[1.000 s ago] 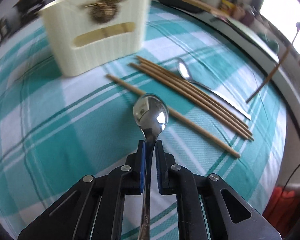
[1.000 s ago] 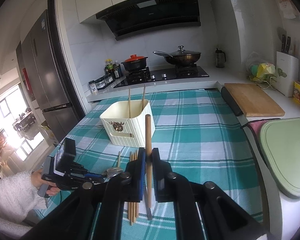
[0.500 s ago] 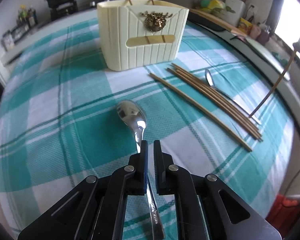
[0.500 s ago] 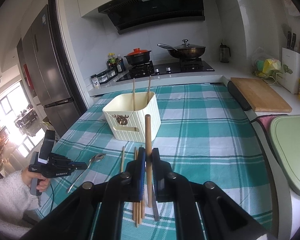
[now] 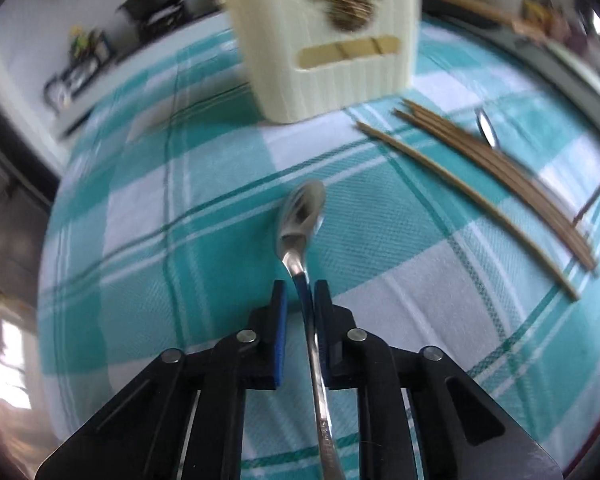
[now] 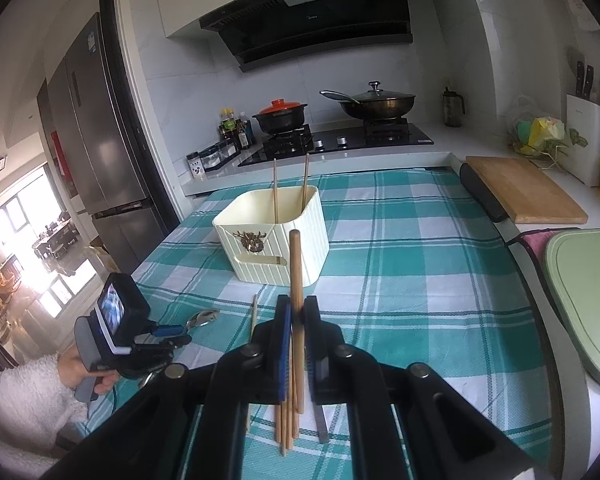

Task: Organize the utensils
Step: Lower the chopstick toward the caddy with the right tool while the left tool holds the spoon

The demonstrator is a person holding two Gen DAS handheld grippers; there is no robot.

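Over checkered tablecloth (image 5: 204, 264), left claw (image 5: 300, 296) points spoon (image 5: 302, 216) bowl-first toward holder (image 5: 328, 40).

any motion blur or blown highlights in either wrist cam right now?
Left wrist view: motion-blurred, cream holder and chopsticks on the cloth smeared; the spoon in the fingers is sharper. Right wrist view: sharp, but the window at left is blown out.

a home kitchen: hood (image 6: 312, 12) over a stove (image 6: 336, 142) with pots (image 6: 282, 117), fridge (image 6: 96, 120), knife block (image 6: 586, 136), checked tablecloth (image 6: 412, 264).
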